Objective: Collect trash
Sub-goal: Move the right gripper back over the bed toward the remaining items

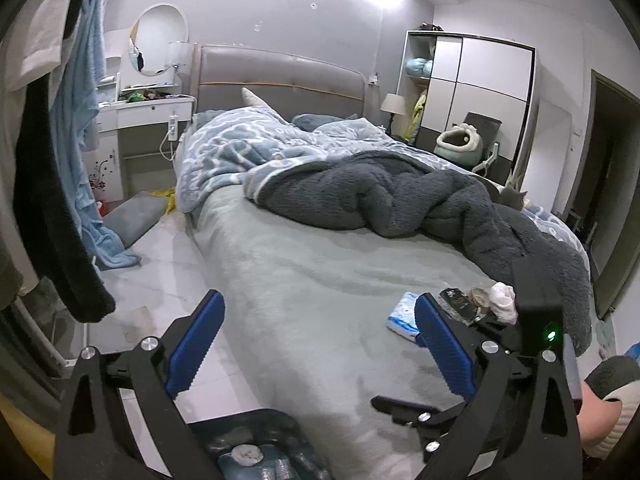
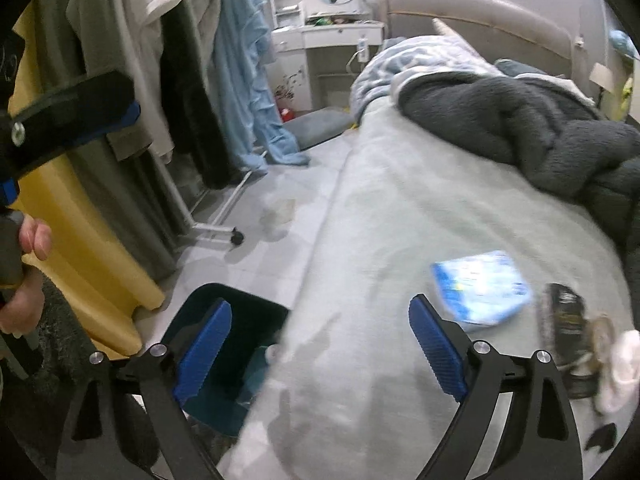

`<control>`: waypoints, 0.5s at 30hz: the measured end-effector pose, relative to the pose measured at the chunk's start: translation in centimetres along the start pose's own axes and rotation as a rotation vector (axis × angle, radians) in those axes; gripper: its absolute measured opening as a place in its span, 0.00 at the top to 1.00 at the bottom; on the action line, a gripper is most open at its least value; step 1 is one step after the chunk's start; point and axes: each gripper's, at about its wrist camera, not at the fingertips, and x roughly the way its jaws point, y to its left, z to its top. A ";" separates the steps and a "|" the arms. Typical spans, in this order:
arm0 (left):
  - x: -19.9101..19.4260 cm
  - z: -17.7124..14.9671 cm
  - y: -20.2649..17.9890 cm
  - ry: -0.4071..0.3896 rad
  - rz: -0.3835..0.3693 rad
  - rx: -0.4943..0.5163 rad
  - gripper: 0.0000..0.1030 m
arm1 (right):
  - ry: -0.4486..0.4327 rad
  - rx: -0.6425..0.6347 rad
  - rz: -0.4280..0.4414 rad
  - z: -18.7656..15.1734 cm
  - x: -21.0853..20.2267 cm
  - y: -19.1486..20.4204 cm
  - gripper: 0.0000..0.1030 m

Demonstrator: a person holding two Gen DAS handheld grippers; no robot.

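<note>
Both my tools stand with their blue pads spread wide and nothing between them. My right gripper (image 2: pixel 320 344) hangs over the near edge of the pale green bed sheet (image 2: pixel 400 208), with the dark bin (image 2: pixel 240 332) just below its left pad. The trash lies ahead and to the right of those jaws: a flat blue-and-white plastic packet (image 2: pixel 482 290), then a long dark wrapper (image 2: pixel 566 320) beside a crumpled white tissue (image 2: pixel 618 364). My left gripper (image 1: pixel 316 344) sits farther from them, so I judge the right hand the nearer.
</note>
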 end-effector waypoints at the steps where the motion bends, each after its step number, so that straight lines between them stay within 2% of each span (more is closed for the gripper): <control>1: 0.3 0.1 -0.6 0.002 -0.006 0.006 0.05 | -0.007 0.008 -0.007 -0.1 -0.4 -0.5 0.11; 8: 2.3 0.2 -3.3 0.022 -0.049 0.044 0.05 | -0.044 0.041 -0.075 -0.9 -3.3 -4.3 0.10; 15: 4.0 0.5 -5.2 0.053 -0.088 0.097 0.05 | -0.088 0.062 -0.135 -0.3 -5.8 -8.0 0.09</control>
